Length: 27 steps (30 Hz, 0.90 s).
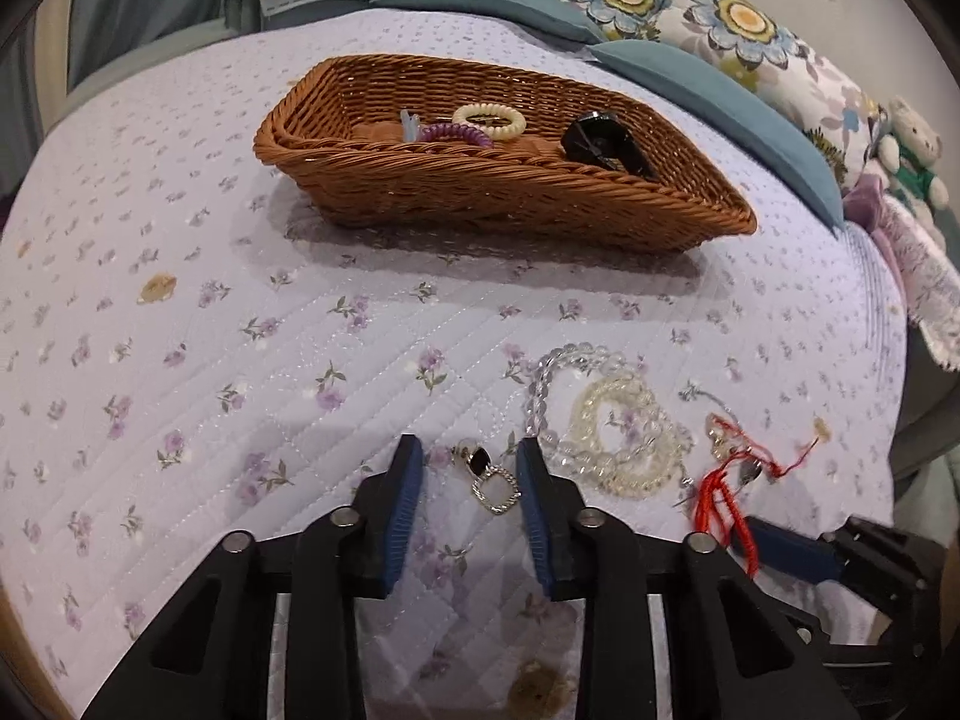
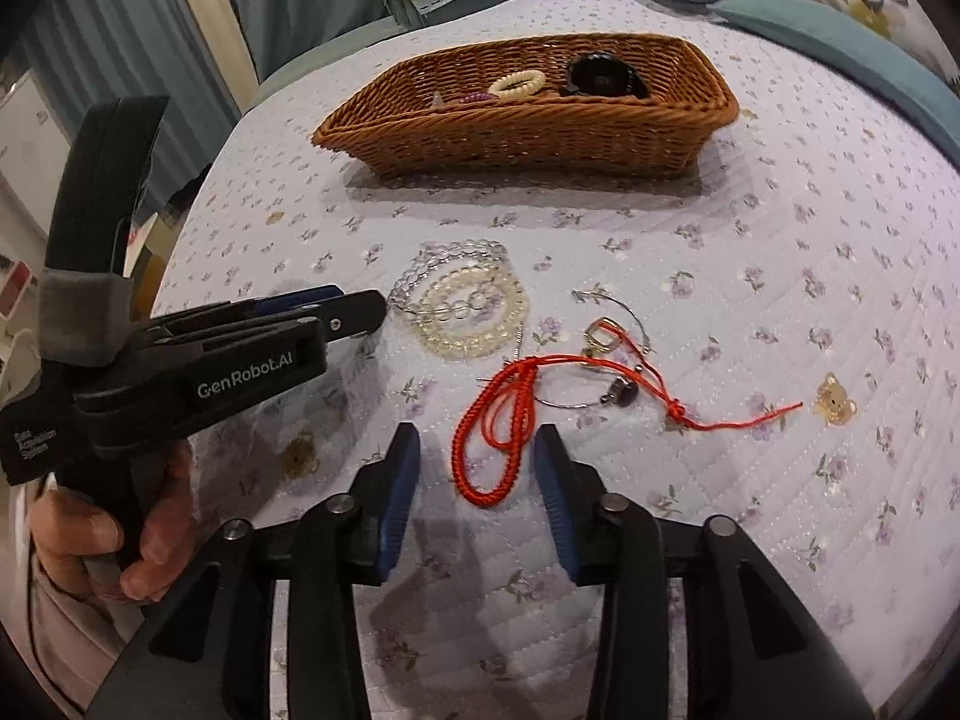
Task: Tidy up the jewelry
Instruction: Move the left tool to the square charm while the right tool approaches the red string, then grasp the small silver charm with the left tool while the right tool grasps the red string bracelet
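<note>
Risk: both grippers, left (image 1: pixel 470 456) straddling silver-and-black earring (image 1: pixel 489 477), right (image 2: pixel 474 456) around red braided cord (image 2: pixel 495 450), gape empty, so cord could drag tangled wire hoop (image 2: pixel 606 360).

Clear bead bracelets (image 2: pixel 465 306) overlap on the quilt — red cord (image 2: pixel 510 426) beside, perhaps tangled with wire.

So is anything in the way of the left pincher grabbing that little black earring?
Nothing visible. The left gripper is open, with the earring lying on the quilt between its fingers. The bead bracelets sit just right.
</note>
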Motion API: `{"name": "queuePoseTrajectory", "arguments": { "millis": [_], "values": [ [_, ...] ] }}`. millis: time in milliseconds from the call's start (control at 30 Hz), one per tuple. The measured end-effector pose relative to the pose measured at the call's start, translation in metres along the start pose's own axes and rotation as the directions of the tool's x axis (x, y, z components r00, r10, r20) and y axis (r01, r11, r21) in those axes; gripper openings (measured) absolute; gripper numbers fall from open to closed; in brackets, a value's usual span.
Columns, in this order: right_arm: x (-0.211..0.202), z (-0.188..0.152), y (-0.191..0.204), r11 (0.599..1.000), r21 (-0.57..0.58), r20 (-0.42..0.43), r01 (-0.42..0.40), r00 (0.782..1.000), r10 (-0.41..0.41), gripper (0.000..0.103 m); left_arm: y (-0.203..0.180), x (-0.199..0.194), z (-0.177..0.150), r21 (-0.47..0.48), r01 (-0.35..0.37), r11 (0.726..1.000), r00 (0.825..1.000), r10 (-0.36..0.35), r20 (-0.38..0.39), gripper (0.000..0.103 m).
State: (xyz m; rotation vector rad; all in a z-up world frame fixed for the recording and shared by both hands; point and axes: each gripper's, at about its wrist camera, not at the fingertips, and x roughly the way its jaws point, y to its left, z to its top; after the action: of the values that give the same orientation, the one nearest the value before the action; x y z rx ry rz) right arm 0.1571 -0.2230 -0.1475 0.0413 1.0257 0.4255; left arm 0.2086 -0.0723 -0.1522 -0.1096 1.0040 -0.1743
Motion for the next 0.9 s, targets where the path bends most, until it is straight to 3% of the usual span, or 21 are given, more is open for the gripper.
{"name": "queuePoseTrajectory", "arguments": {
  "millis": [133,333,600,667,800,900],
  "values": [
    [0.0,-0.003,0.004,0.999,-0.025,0.006,0.032,0.999,-0.032,0.044,0.013,-0.008,-0.007,0.016,0.0,1.0,1.0,0.0,0.0,0.014],
    [0.006,0.002,0.004,0.998,-0.008,-0.009,0.059,0.998,-0.059,0.045,0.029,-0.016,-0.011,-0.007,0.06,0.998,0.998,-0.06,0.011,0.014],
    [0.012,0.0,0.014,0.99,-0.03,0.01,0.138,0.99,-0.138,0.045,0.017,-0.009,-0.008,0.031,0.043,0.999,0.999,-0.043,0.006,0.014],
    [0.011,0.0,0.013,0.989,-0.027,0.016,0.143,0.99,-0.142,0.038,0.019,-0.008,-0.007,0.021,0.052,0.998,0.999,-0.052,0.006,0.014],
    [0.009,-0.001,0.006,0.994,0.001,0.022,0.113,0.993,-0.113,0.037,0.021,-0.009,-0.006,0.007,0.073,0.997,0.997,-0.073,0.006,0.015],
    [0.009,-0.001,0.005,0.994,0.003,0.022,0.111,0.994,-0.111,0.038,0.023,-0.009,-0.005,-0.002,0.087,0.996,0.996,-0.087,0.006,0.023]
  ]
}}
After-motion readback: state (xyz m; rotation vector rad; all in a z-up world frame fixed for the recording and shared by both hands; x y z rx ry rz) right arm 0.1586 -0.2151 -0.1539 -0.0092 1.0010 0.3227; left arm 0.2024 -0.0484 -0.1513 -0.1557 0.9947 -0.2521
